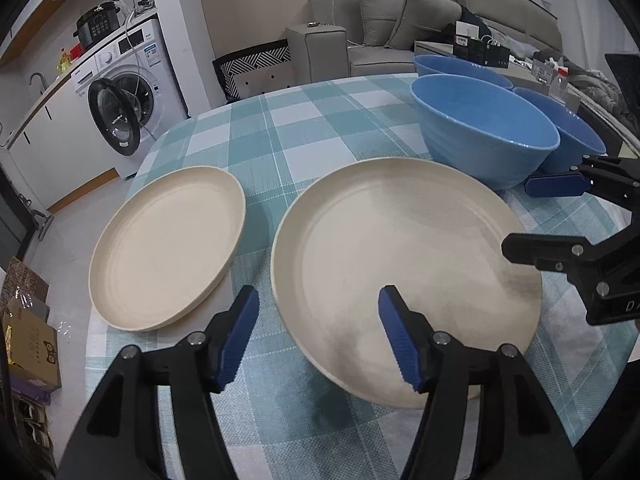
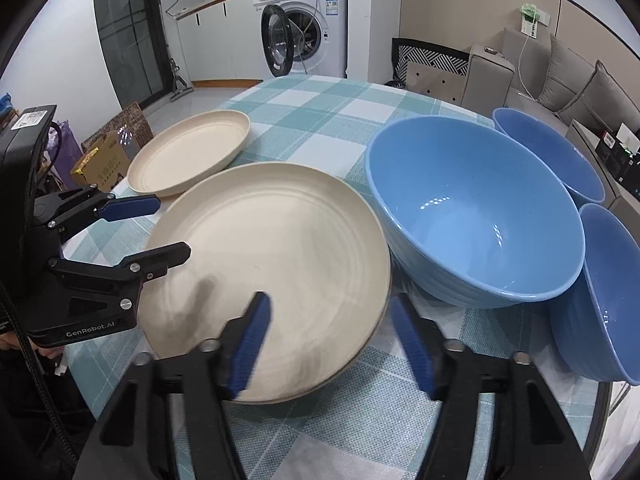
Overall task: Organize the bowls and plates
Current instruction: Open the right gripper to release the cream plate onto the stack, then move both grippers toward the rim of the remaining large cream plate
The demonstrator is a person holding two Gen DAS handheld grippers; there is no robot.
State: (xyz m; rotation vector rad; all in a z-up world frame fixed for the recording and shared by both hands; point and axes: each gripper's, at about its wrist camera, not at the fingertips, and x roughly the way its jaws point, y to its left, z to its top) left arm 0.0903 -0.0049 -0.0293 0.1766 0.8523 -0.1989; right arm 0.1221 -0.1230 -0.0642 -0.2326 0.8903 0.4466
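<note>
1. Plates and bowls sit spread over the surface [image 1: 304, 136], a round top under a teal checked cloth; nothing is stacked on anything yet.
2. Largest of the ware is the big blue bowl [image 2: 476, 216], upright just beside the near plate's right edge. Two more blue bowls crowd it: the far bowl [image 2: 556, 152] behind, and the side bowl [image 2: 608, 292] at the right, near the surface's edge.
3. The near cream plate [image 2: 276, 264] lies flat between the two tools. The far cream plate [image 2: 192, 152] lies flat to its left, close by but apart from it.
4. The left gripper [image 1: 318, 334] has its fingers spread wide, astride the near plate's left rim, clamping nothing.
5. The right gripper [image 2: 332, 344] likewise stands wide open across the same plate's right rim, empty.
6. My reading: the near plate has either just been set down or is about to be gripped, and the frames do not settle which.
7. Next, plate should go on plate and the bowls should nest. That calls for a firm pinch on a thin rim, a level lift, and care not to knock the big bowl.
</note>
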